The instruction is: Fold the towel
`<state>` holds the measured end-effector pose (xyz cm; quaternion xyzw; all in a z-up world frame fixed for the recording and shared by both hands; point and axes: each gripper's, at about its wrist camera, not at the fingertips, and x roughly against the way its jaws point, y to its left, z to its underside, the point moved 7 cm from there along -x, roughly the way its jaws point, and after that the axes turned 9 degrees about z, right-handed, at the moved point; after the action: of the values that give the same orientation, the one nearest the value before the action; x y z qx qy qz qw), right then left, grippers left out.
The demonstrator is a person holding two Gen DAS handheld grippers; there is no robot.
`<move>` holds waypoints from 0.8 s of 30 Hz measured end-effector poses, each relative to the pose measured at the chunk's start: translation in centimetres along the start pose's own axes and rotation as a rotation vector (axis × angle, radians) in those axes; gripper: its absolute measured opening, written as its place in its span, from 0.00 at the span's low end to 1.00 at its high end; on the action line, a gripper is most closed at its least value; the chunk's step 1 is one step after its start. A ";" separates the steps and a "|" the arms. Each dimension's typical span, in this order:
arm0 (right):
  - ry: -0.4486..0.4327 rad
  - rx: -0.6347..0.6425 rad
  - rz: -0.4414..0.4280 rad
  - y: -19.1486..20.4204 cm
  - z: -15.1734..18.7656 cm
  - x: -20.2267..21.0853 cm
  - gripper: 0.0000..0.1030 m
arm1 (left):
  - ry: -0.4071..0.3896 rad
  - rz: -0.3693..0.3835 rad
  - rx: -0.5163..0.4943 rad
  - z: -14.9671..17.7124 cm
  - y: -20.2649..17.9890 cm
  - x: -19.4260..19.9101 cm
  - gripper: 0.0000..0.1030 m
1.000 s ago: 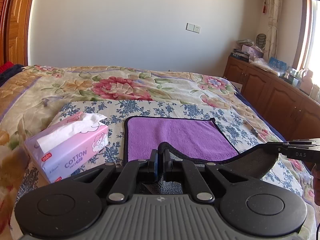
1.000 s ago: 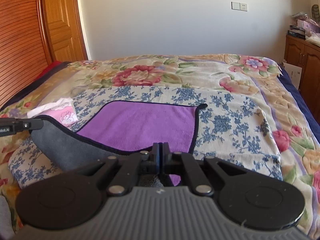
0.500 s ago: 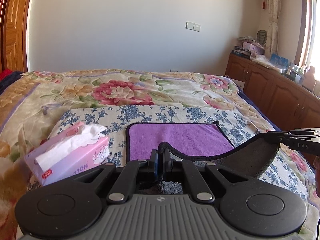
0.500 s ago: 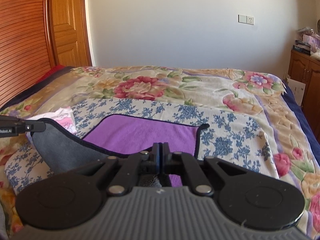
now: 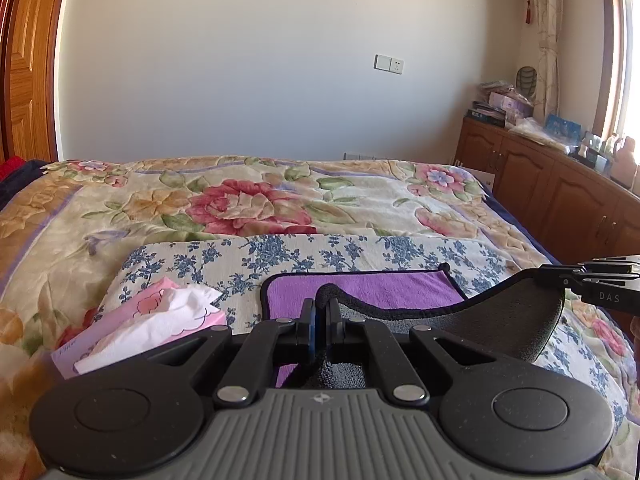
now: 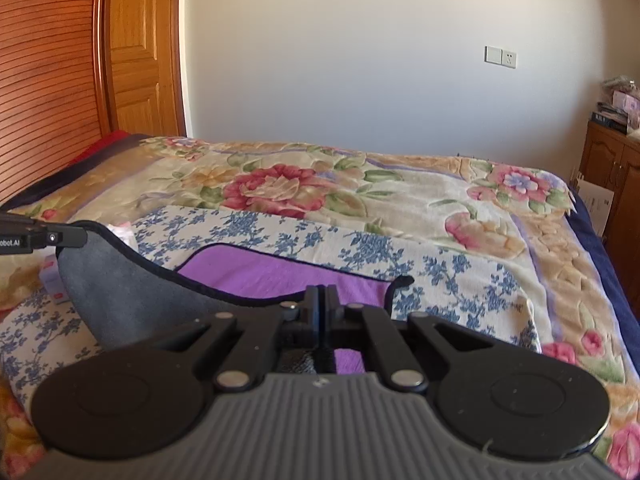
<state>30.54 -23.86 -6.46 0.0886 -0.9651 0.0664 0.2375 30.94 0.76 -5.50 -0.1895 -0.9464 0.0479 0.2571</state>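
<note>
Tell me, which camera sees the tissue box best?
The left wrist view. There the tissue box shows its pink top and a white tissue sticking out, beside the purple towel. In the right wrist view only a pink sliver peeks out behind the lifted gray towel edge.

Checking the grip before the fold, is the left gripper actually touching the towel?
Touching. In the left wrist view the left gripper has its jaws shut on the towel hem, whose black edge bulges out above them.

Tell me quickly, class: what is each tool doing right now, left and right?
Left tool: closed, pinching a near corner of the purple towel, lifted.
Right tool: closed, pinching the towel's other near corner.
</note>
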 end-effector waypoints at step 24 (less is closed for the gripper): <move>-0.038 0.067 0.008 -1.8 -1.5 -4.4 0.03 | -0.034 -0.050 -0.068 -3.0 1.3 -5.5 0.05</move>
<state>35.38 -24.79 -7.02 0.0937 -0.9670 0.0977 0.2158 37.28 -0.15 -5.68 -0.1733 -0.9563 0.0125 0.2353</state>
